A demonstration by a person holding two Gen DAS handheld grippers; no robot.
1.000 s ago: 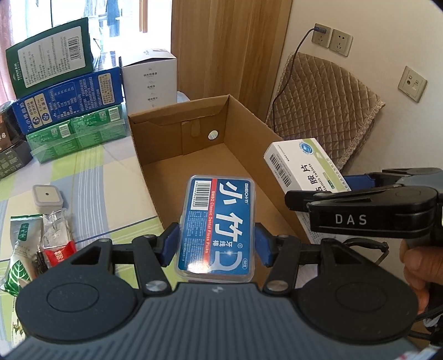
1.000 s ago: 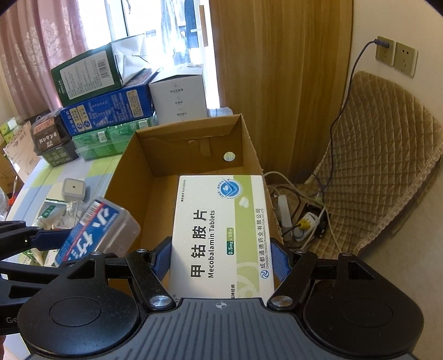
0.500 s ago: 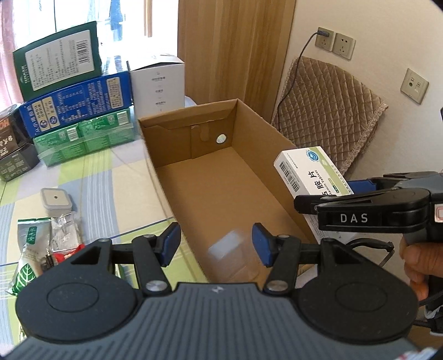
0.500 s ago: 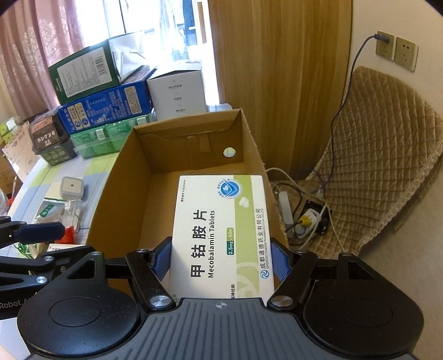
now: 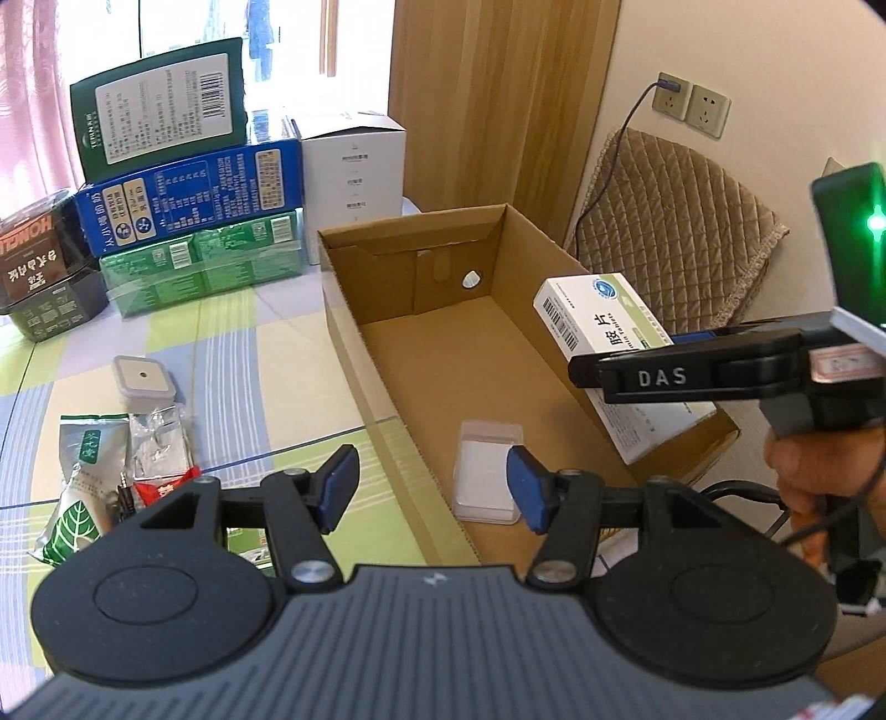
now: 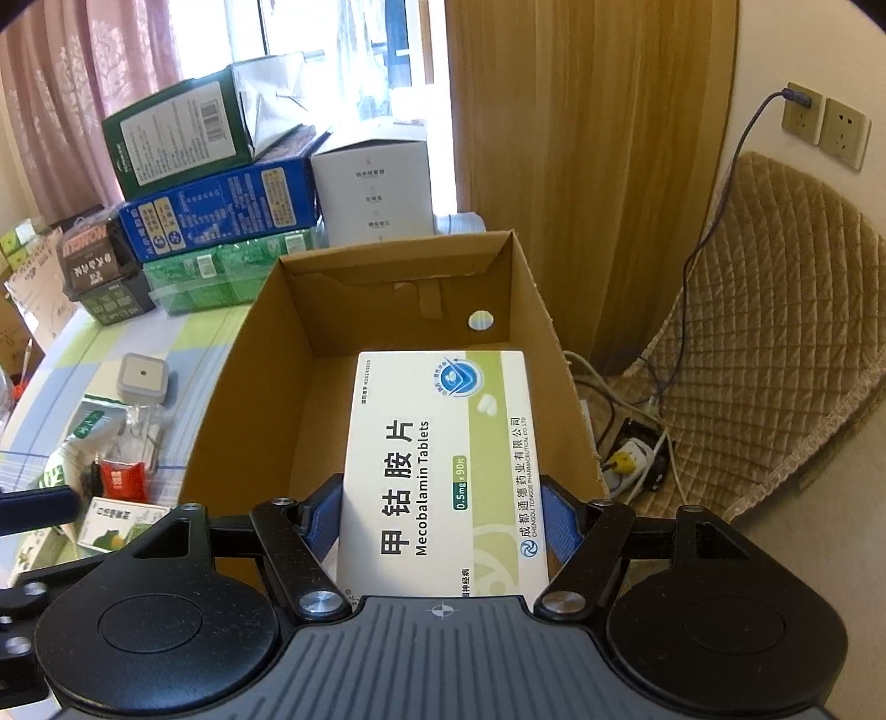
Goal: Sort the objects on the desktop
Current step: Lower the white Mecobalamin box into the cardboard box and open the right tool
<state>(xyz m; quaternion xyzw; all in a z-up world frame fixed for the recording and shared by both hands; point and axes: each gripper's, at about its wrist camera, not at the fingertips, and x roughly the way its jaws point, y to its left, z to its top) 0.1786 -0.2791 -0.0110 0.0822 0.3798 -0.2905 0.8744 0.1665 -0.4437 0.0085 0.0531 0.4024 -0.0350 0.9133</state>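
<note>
Daylight pours in from a window point(image 5: 183, 33) behind the stacked boxes, blown out to near white in both wrist views, and leaves a pale glare patch on the far wall of the cardboard box point(image 6: 480, 320). Fisheye lenses bend the room's straight lines and darken the frame corners. A green indicator light point(image 5: 876, 223) flares at the left view's right edge; focus is crisp throughout.

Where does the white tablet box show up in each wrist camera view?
Left wrist view: tablet box at right, over the cardboard carton's right wall.
Right wrist view: tablet box centre, clamped in the right tongs.
Shared landmark: round hole in the carton's far wall.
</note>
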